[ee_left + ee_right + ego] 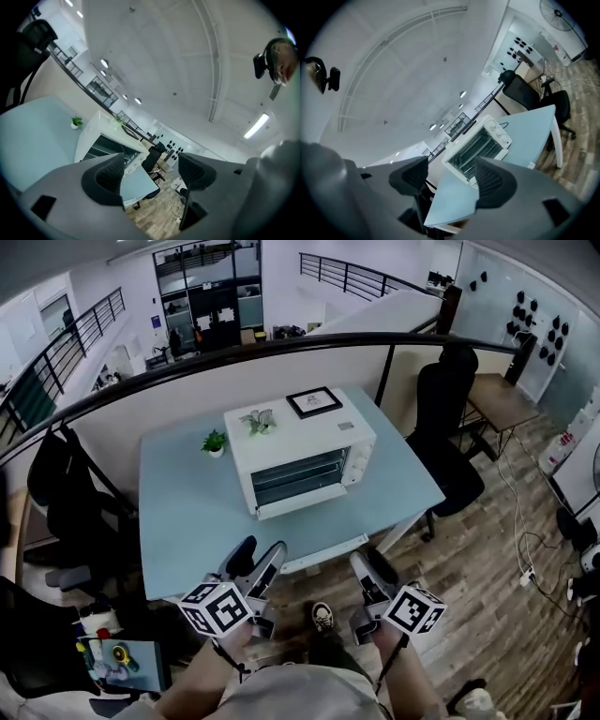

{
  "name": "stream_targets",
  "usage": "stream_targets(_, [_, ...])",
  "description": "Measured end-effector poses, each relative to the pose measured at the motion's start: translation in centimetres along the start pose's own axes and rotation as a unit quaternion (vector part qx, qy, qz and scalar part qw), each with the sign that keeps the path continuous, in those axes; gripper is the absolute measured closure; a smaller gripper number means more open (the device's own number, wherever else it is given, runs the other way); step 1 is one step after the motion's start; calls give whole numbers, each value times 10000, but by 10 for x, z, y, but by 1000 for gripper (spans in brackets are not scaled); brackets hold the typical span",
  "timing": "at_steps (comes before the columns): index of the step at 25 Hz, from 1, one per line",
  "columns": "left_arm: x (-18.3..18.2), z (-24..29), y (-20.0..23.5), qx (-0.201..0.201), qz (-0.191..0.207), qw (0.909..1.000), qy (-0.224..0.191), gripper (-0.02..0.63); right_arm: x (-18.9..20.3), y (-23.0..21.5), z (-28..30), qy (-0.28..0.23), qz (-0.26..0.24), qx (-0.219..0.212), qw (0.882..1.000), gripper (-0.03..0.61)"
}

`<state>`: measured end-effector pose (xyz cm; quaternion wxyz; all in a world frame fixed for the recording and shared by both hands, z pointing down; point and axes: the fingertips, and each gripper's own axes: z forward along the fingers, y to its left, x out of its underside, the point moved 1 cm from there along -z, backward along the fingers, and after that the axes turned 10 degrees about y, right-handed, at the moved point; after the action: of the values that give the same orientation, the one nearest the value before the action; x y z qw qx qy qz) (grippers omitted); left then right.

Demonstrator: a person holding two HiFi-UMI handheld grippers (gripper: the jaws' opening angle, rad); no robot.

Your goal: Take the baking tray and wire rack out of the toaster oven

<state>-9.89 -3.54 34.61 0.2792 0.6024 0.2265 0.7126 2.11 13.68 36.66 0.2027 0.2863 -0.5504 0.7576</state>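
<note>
Holds left tool (260, 557) and right tool (372, 568) just off the bench's (187, 521) near edge, each with jaws fairly wide apart and nothing between them. Shows the toaster oven (300, 454) standing toward the far edge, well apart from both tools, with wire rack (300, 474) bars visible inside its front; cannot make out the baking tray.

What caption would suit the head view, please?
Left claw and right claw, open, face the toaster oven on the table.

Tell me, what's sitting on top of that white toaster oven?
A black-framed picture lies on the toaster oven, with a small green plant near it. What the frame shows is too small to tell.
</note>
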Motion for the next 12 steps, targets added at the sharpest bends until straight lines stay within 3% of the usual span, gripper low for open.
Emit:
stream_targets(7, [-13,79,50,-384,-885,9952,-139,245,-45,-57,80,586,178,-262,9978,278])
stream_targets(10, [-12,99,70,-525,-1679,9840,-282,262,-56,-74,109,863,257,-392,9952,284])
stream_targets(12, [-11,112,83,-634,-1992,9771,-399,270,-63,-87,128,1024,376,-478,9929,290])
